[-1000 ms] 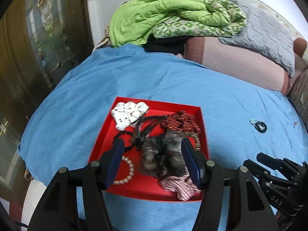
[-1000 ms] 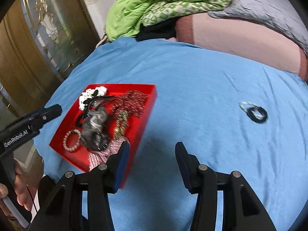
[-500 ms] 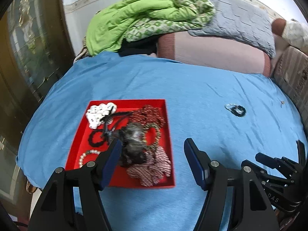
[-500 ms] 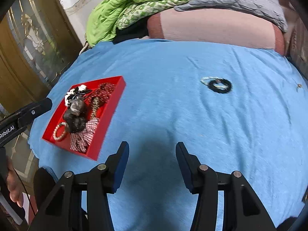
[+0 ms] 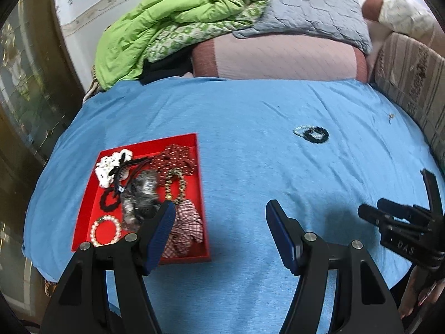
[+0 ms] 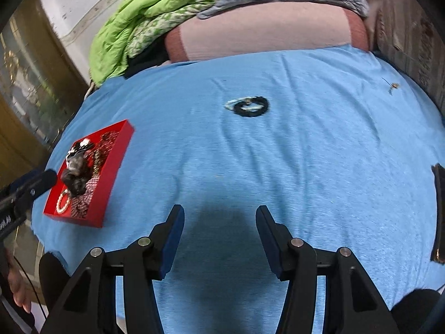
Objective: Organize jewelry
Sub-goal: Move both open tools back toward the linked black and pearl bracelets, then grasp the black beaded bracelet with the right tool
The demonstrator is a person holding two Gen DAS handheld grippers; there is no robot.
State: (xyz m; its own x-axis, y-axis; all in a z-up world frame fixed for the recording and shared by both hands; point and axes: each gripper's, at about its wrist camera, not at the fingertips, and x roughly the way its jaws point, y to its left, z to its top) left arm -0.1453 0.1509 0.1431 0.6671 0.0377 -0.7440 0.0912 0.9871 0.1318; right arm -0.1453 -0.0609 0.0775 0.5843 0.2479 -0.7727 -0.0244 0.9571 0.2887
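Blue rubber pads are lining the jaws of both tools, and both pairs are standing apart with nothing between them. The left gripper (image 5: 219,233) has just been opening, and only the blue sheet (image 5: 250,167) is showing in its gap. The right gripper (image 6: 219,233) is likewise gaping over bare sheet, casting a dark shadow just ahead of its fingertips.

Taking the red tray (image 5: 86,211) as the landmark: it is sitting on the sheet near the bed's left edge, and the left gripper's left finger is overlapping its near right corner in that camera's view; whether it is touching cannot be told. The right gripper is hanging well to the right of the tray (image 6: 111,175). Inside the tray, a pearl bracelet (image 5: 105,231) is lying at the near left, a checked scrunchie (image 5: 186,225) at the near right, a grey furry scrunchie (image 5: 141,192) in the middle, a gold bead bracelet (image 5: 175,183) beside it, a white scrunchie (image 5: 108,167) at the far left and a red dotted scrunchie (image 5: 178,158) at the far right.

Well to the right of the tray and farther up the bed, a black bracelet (image 6: 250,107) is lying loose on the sheet, overlapping a pale bead bracelet (image 6: 230,104). Beyond the tray, against the wall, a green quilt (image 5: 155,36) is lying heaped beside a pink bolster (image 5: 272,58).
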